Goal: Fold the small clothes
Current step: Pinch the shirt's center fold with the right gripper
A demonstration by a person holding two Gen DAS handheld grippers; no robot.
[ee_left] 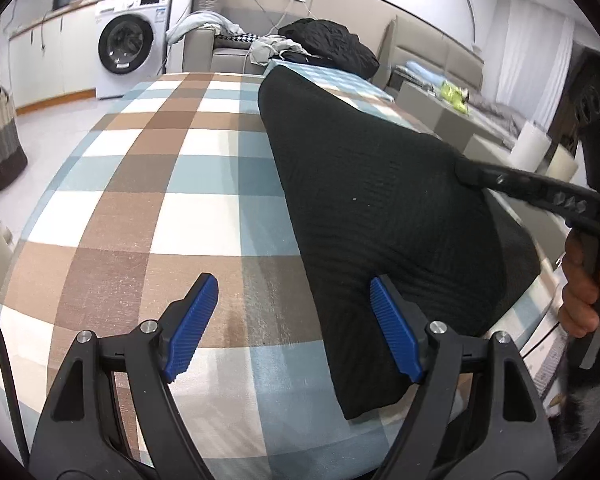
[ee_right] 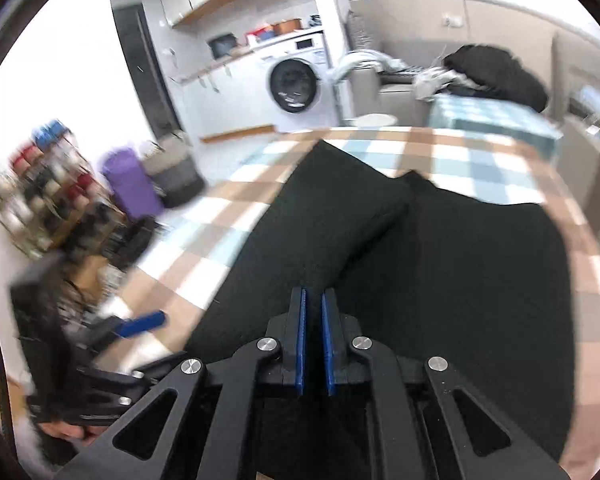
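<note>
Checked cloth in brown, pale blue and white covers the tabletop (ee_left: 172,184), the biggest surface in both views. On its right half lies the black garment (ee_left: 380,208), a ribbed knit laid flat. In the left wrist view its long axis runs from the near edge of the tabletop away toward the far edge, leaning a little left, and it narrows toward its far end. In the right wrist view one side is folded over, making a raised diagonal crease, and two points show at the far edge.

Beyond the tabletop stand a white washing machine (ee_left: 130,40) and a grey sofa (ee_left: 220,46) heaped with clothes.

Lower down, the left claw (ee_left: 294,324) is spread wide, its blue pads (ee_left: 192,328) apart; the right-hand pad sits at the garment's near left edge, the other over bare cloth, nothing pinched.

The right claw (ee_right: 314,340) hangs over the garment with its pads nearly pressed together, nothing visible between them. A hand (ee_left: 584,284) grips its handle.
</note>
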